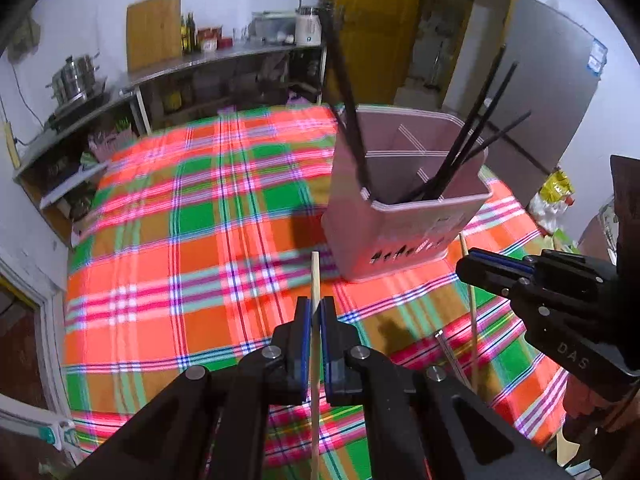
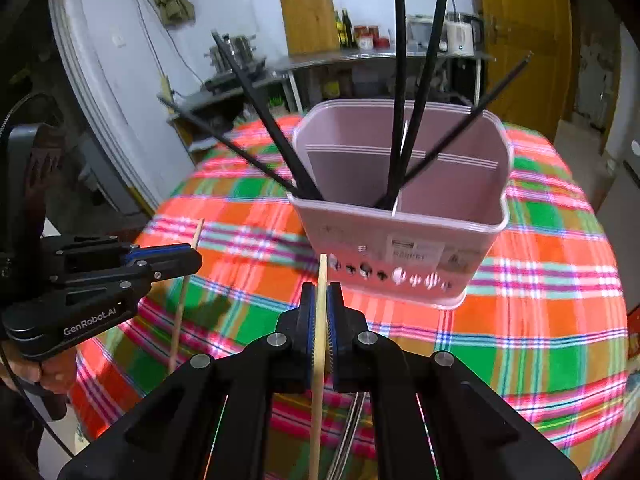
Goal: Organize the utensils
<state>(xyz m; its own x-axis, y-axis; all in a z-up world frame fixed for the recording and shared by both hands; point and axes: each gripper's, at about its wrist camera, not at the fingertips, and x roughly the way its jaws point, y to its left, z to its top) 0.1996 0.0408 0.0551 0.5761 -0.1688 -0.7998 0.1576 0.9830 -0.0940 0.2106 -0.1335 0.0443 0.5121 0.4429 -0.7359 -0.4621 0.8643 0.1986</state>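
Observation:
A pink utensil holder (image 1: 404, 216) (image 2: 404, 216) with a divider stands on the plaid tablecloth, with several black chopsticks (image 1: 472, 144) (image 2: 400, 92) leaning in it. My left gripper (image 1: 316, 312) is shut on a light wooden chopstick (image 1: 315, 280), held upright in front of the holder. My right gripper (image 2: 320, 300) is shut on another wooden chopstick (image 2: 322, 280), also upright near the holder's front. The right gripper shows in the left wrist view (image 1: 466, 266), and the left gripper in the right wrist view (image 2: 196, 256).
The table wears an orange, green and pink plaid cloth (image 1: 180, 240) (image 2: 560, 280). Metal utensils (image 1: 450, 354) lie on the cloth near the front. A steel shelf counter (image 1: 200, 64) with pots and bottles stands behind. A grey fridge (image 1: 552, 80) is at the right.

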